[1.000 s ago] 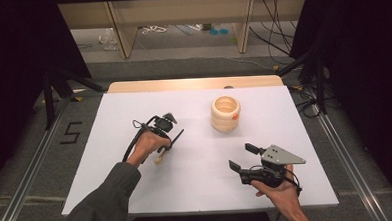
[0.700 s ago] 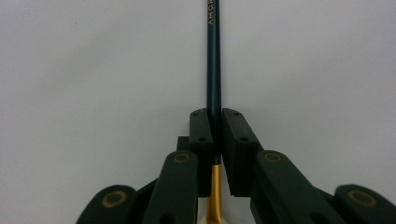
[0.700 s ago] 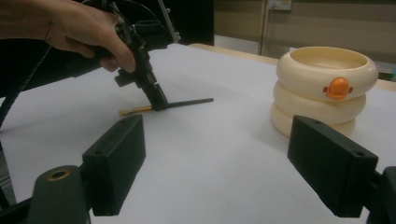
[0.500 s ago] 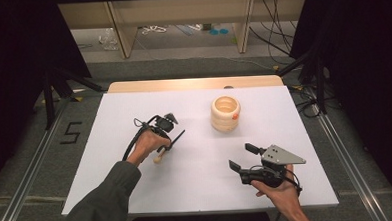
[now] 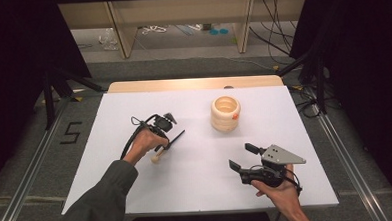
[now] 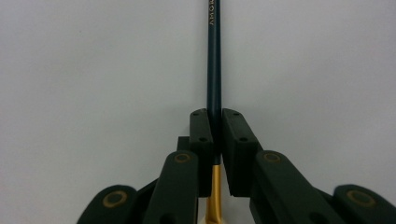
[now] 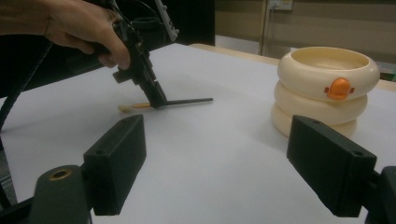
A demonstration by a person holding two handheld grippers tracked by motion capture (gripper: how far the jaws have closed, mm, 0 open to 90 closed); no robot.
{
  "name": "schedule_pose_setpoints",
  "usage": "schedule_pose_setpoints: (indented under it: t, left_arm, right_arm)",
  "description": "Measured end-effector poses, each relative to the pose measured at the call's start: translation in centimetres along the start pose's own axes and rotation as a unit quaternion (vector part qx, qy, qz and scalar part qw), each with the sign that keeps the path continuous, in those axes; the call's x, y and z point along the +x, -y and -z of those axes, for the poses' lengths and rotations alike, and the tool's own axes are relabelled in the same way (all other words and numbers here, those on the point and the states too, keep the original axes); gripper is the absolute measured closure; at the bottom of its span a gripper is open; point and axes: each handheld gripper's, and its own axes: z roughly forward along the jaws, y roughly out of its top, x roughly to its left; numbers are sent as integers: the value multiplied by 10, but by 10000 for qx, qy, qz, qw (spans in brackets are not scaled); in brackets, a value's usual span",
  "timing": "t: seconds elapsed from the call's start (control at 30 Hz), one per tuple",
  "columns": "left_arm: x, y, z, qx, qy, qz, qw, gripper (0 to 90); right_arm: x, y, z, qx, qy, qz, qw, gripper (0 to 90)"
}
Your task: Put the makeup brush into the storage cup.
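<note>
While the left gripper (image 5: 169,141) is lowered to the white worktop (image 5: 197,190), its jaws are closed on a dark pencil (image 6: 214,70) with a gold ferrule and a pale eraser end. Seen from the left gripper view, the pencil's dark shaft runs straight ahead from between the two pads, with gold lettering near the top of the frame, while the gold ferrule lies behind the pads. From the high view, the pencil (image 5: 171,143) lies left of the worktop's centre, its eraser end pointing toward the near edge and its dark end toward the far right corner. From the right gripper view, the pencil (image 7: 187,101) lies flat on the surface with the left gripper (image 7: 156,100) coming down on it from above, held by the person's left hand (image 7: 84,25).

Resting near the front right corner, the right gripper (image 5: 242,157) is held by the right hand (image 5: 280,189) with its jaws wide apart and nothing between them; a grey three-cornered plate sits on its top. A cream ribbed holder (image 5: 225,113) with an orange duck-bill mark stands upright toward the far edge, right of centre, well apart from both grippers. The right gripper view shows the holder (image 7: 327,88) ahead on the right.
</note>
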Motion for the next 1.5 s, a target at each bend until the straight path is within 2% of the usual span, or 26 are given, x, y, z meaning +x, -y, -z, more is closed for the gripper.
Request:
schedule_pose_setpoints:
  t: [0.03, 0.07, 0.13, 0.17, 0.2, 0.23, 0.27, 0.3, 0.33, 0.37, 0.53, 0.57, 0.63, 0.7, 0.73, 0.83, 0.87, 0.9, 1.1, 1.23, 1.3, 1.33, 1.37, 1.43, 1.5]
  left_arm:
    - [2, 0, 2, -15, 5, -154, 9999, 832]
    - [3, 1, 4, -70, -12, -214, 9997, 832]
    - [2, 2, 8, -102, 72, -231, 9997, 832]
    - [-2, 4, 9, -132, 106, -120, 9998, 832]
    - [-2, 4, 11, -114, 114, -344, 9993, 832]
    - [-4, 4, 13, -139, 157, -393, 9990, 832]
    - [-6, 5, 14, -171, 178, -425, 9988, 832]
    - [-9, 6, 15, -180, 241, -414, 9987, 832]
    - [-10, 6, 16, -171, 262, -474, 9984, 832]
    - [-13, 7, 17, -176, 288, -497, 9982, 832]
    - [-23, 8, 21, -218, 426, -669, 9966, 832]
    - [-25, 9, 21, -227, 445, -700, 9963, 832]
    - [-28, 9, 24, -226, 485, -760, 9957, 832]
    - [-31, 10, 26, -224, 521, -834, 9949, 832]
    - [-33, 10, 26, -232, 518, -863, 9947, 832]
    - [-38, 11, 29, -284, 545, -914, 9939, 832]
    - [-39, 11, 31, -282, 570, -945, 9935, 832]
    - [-40, 11, 32, -308, 584, -941, 9934, 832]
    - [-46, 13, 37, -345, 639, -1034, 9920, 832]
    - [-50, 15, 40, -430, 738, -1093, 9903, 832]
    - [-53, 16, 41, -421, 751, -1158, 9895, 831]
    - [-55, 17, 41, -445, 760, -1155, 9894, 832]
    - [-58, 18, 42, -503, 795, -1086, 9896, 832]
    - [-60, 18, 43, -479, 803, -1187, 9885, 832]
    - [-63, 20, 44, -559, 811, -1171, 9882, 832]
  right_arm:
    - [0, 0, 0, -31, 36, 11, 10000, 206]
    - [0, 0, -1, -27, 16, 1, 10000, 207]
    - [1, 0, -1, -35, 37, 31, 10000, 208]
    - [1, 0, -1, -38, 36, 63, 10000, 208]
    - [1, 0, -1, -43, 9, 67, 10000, 208]
    - [1, 0, -1, -1, 1, 84, 10000, 208]
    - [0, 0, -3, -106, 34, 200, 9997, 208]
    - [1, 0, -3, -64, -21, 104, 9999, 208]
    - [2, 0, -2, -4, 2, 132, 9999, 208]
    - [1, -1, -2, -27, 49, 261, 9996, 208]
    - [3, -1, -2, -6, 38, 213, 9998, 208]
    - [2, -1, -3, -69, 63, 307, 9995, 208]
    - [3, -1, -4, -119, 8, 318, 9994, 208]
    - [4, -1, -4, -67, -26, 295, 9995, 208]
    - [4, -1, -2, 45, -31, 294, 9996, 208]
    - [5, -1, -5, -80, -24, 384, 9992, 208]
    - [6, -1, -5, -31, -62, 324, 9995, 208]
    - [6, -2, -3, 59, -21, 396, 9992, 208]
    - [7, -2, -5, -42, 23, 523, 9986, 209]
    - [8, -2, -6, -56, -48, 540, 9985, 209]
    - [9, -3, -5, 63, -44, 585, 9983, 209]
    - [9, -2, -7, -33, -74, 585, 9983, 209]
    - [10, -2, -6, 15, -57, 615, 9981, 209]
    - [11, -2, -6, 47, -74, 672, 9977, 209]
    - [12, -3, -6, 87, -82, 725, 9973, 211]
